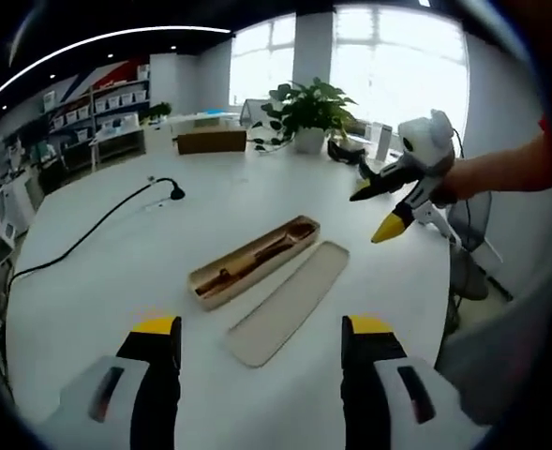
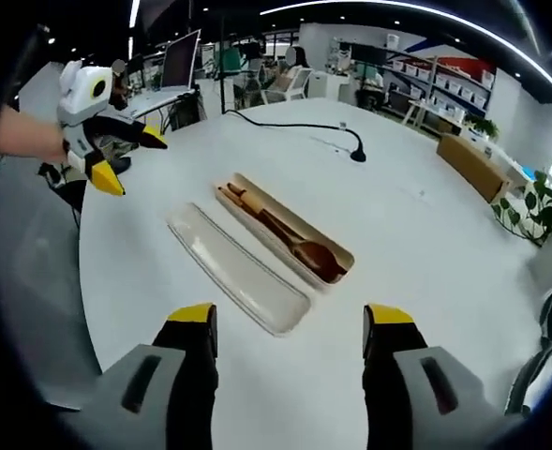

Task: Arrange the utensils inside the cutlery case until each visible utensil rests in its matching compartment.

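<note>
Both grippers hover above the white bench (image 1: 88, 281) with jaws spread wide and empty: your left gripper (image 1: 261, 352) and right gripper (image 2: 290, 342) frame the work from opposite sides. The open cutlery case (image 1: 255, 262) lies ahead of the left jaws and between them, its lid (image 1: 290, 302) flat just beside it, on the side nearer those jaws. In the right gripper view the case (image 2: 285, 230) lies beyond the lid (image 2: 238, 267), again between the jaws. Dark wooden utensils (image 2: 290, 239) already lie lengthwise in the case, handles toward its far-left end in that view, bowls toward the near-right end; whether each sits in its own compartment is too small to tell. Case, lid and utensils share one long axis, running diagonally. To adjust a piece, come down across that axis, pinch mid-handle with one gripper, and steady the case wall with the other.
</note>
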Available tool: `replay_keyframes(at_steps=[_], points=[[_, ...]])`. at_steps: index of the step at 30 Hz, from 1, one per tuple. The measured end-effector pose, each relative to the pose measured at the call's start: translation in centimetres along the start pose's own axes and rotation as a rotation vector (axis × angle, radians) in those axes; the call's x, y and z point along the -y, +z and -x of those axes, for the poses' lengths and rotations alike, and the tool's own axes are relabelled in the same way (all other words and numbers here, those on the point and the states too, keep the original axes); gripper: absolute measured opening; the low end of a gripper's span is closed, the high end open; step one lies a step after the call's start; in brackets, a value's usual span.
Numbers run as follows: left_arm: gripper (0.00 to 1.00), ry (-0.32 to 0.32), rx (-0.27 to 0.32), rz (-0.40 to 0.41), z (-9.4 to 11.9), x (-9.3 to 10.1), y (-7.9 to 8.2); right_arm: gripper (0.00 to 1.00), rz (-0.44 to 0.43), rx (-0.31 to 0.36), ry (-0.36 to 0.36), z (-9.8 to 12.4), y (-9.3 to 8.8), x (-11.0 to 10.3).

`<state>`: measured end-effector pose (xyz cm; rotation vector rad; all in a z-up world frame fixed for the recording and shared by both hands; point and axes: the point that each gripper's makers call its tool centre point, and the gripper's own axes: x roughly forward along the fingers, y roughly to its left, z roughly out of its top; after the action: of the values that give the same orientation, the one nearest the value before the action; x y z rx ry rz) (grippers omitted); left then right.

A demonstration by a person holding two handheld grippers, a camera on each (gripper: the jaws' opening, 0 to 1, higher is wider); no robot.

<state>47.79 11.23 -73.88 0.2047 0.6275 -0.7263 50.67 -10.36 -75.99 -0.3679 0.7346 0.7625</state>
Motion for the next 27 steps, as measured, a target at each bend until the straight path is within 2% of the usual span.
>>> replay_keyframes(at_steps=[3,10,14,18,20,23,27], points=[[0.69,-0.004,-0.045,-0.002,-0.7,-0.1,-1.5,0.59,0.016,-0.024,0.005,-0.8,-0.4,-0.1],[0.65,-0.008,-0.064,0.005,-2.4,-0.6,-3.1,0.6,0.065,-0.079,0.034,-2.7,-1.5,-0.8],[0.61,-0.017,-0.062,-0.01,-2.8,-0.4,-2.7,0.59,0.043,-0.102,0.056,-3.9,-1.9,-0.5],[0.6,-0.032,-0.099,-0.011,-3.9,-0.6,-3.7,0.6,0.061,-0.138,0.082,-4.9,-2.6,-0.7],[0.6,-0.036,-0.081,-0.006,-4.0,-0.6,-3.8,0.6,0.06,-0.147,0.086,-5.0,-2.8,-0.9],[0.6,-0.02,-0.103,-0.017,-4.1,-0.9,-4.2,0.6,0.069,-0.139,0.092,-5.0,-2.7,-1.2],[0.6,-0.029,-0.096,-0.016,-4.2,-1.0,-3.9,0.57,0.107,-0.145,0.091,-5.1,-2.6,-1.1]])
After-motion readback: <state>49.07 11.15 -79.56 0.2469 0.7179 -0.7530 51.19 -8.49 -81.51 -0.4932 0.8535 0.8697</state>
